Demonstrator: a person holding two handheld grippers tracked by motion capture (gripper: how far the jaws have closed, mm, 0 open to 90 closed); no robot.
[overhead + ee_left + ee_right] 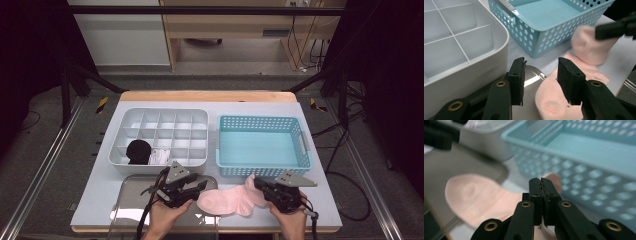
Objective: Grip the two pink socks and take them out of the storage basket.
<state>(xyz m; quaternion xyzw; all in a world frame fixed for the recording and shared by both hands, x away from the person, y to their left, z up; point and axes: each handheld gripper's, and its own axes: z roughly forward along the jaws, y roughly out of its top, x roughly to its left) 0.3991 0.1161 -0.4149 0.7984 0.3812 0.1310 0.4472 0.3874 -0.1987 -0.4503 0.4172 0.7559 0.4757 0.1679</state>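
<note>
A pink sock [227, 201] lies flat near the table's front edge, between my two grippers. My right gripper [257, 184] is shut on the sock's right end and holds that end slightly raised; in the right gripper view the jaws [540, 181] are pressed together with the sock [474, 195] spreading behind them. My left gripper [202, 185] is open just left of the sock's other end. In the left gripper view its jaws [541, 75] stand apart over the sock [551, 100], with nothing between them, and the right gripper [609, 28] pinches the sock farther off.
A white divided organizer [158, 116] at the back left holds a rolled black sock [138, 151] and a white sock [160, 157]. To its right stands a blue perforated basket [263, 120]. A clear tray lid [135, 200] lies under my left gripper.
</note>
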